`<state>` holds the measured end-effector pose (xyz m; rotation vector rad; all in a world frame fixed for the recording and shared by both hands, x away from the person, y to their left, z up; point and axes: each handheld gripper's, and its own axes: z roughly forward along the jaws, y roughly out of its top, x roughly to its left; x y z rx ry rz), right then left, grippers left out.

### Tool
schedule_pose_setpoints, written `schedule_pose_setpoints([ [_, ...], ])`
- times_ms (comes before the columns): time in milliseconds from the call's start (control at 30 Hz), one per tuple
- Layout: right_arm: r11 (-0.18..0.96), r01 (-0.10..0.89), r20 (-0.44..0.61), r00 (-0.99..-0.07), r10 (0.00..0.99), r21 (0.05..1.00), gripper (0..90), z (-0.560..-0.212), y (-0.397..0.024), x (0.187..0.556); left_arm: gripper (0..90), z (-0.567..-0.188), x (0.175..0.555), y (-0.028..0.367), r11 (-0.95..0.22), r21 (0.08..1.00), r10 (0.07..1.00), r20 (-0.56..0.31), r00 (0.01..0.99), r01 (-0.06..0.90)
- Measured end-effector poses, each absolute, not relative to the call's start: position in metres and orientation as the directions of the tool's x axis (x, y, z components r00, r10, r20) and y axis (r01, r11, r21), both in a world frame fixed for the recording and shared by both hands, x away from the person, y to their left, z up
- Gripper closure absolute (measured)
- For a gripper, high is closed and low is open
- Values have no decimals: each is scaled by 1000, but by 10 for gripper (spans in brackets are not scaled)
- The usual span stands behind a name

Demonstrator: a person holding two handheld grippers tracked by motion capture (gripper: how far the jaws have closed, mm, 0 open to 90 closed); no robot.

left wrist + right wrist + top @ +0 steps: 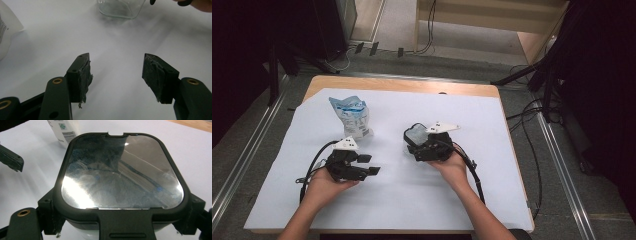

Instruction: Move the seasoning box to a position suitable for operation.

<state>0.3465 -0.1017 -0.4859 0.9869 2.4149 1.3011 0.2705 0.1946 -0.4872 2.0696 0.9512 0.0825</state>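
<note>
A clear glass box with a black-rimmed glossy lid point(120, 172) sits between the jaws of my right gripper point(121, 206), which is shut on its two sides. In the high view that box point(415, 133) is right of the table's centre, with the right gripper point(418, 145) behind it and pointing left. My left gripper point(371, 165) lies at the front left, pointing right, open with nothing between its pads point(85, 75). In its own view the left gripper point(117, 68) faces the glass box point(120, 8), well apart from it. A blue and white pouch point(351, 117) stands upright at the back left.
A white sheet point(412, 200) covers the wooden table point(397, 84). The pouch point(6, 30) shows at the left edge of the left gripper view, and the pouch point(63, 130) stands beyond the lid. Cables trail from both grippers, and dark stands point(552, 70) rise at the right.
</note>
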Motion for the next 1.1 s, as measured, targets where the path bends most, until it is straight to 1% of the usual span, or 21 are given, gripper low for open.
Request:
schedule_pose_setpoints([
  [400, 419, 423, 76, -771, 632, 803, 162, -495, -89, 353, 406, -489, 264, 201, -360, 709, 673, -253, 695, 606],
  [600, 455, 395, 37, -786, 617, 798, 158, -497, -88, 350, 408, -489, 266, 199, -356, 706, 663, -270, 698, 612],
  [733, 455, 392, 33, -785, 619, 799, 156, -499, -87, 347, 408, -490, 268, 196, -371, 703, 652, -268, 709, 607],
  [900, 446, 403, 54, -787, 615, 799, 149, -500, -89, 348, 407, -490, 271, 193, -396, 696, 648, -251, 719, 600],
  [1100, 445, 425, 76, -784, 616, 788, 147, -496, -91, 347, 408, -489, 273, 192, -396, 699, 644, -251, 723, 595],
])
